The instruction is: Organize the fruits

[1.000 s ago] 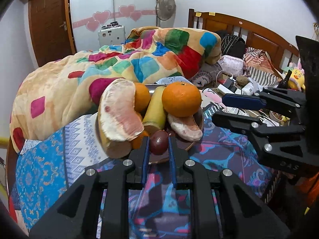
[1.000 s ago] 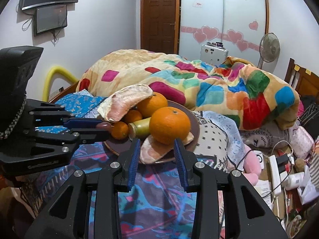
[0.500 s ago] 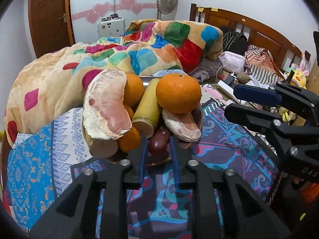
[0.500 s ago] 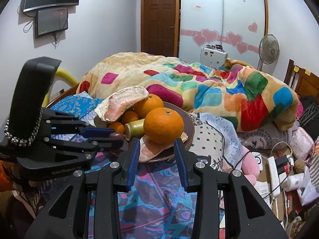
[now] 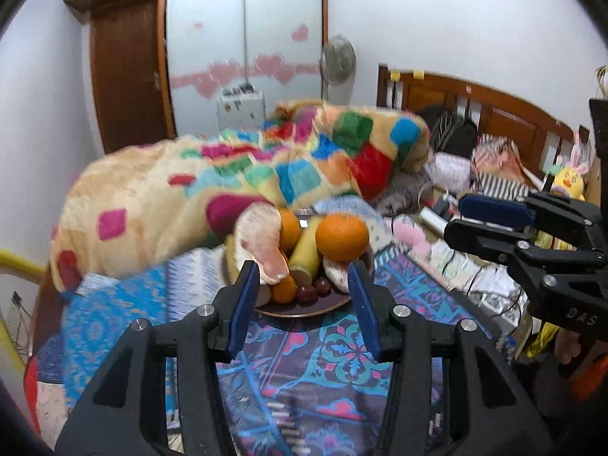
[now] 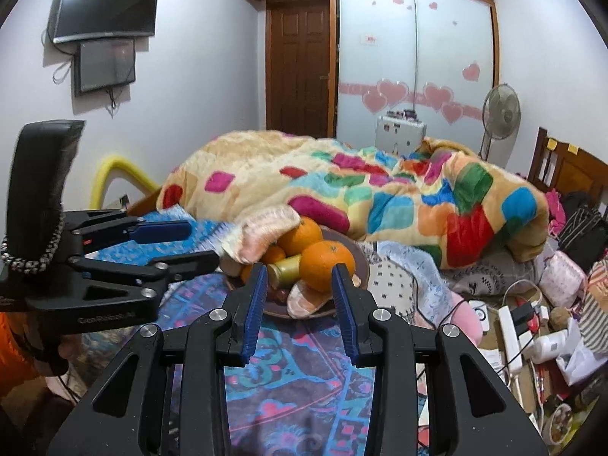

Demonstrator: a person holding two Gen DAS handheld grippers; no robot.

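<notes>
While its jaws are opening with nothing between them, the left gripper point(image 5: 302, 296) hangs near the fruit plate point(image 5: 304, 309) on the bed; 2 dark fruits point(image 5: 313, 290), probably plums, lie at its near edge; the right gripper point(image 6: 300, 296) stands narrowly apart, empty.

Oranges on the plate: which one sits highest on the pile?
The big orange on the right, resting on a pomelo slice beside the banana; the others are half hidden behind or under the left pomelo slice.

left hand-held gripper point(image 5: 304, 296): jaws opening, nothing between | plate point(image 5: 304, 309): fruit piled | big orange point(image 5: 342, 237) on top
</notes>
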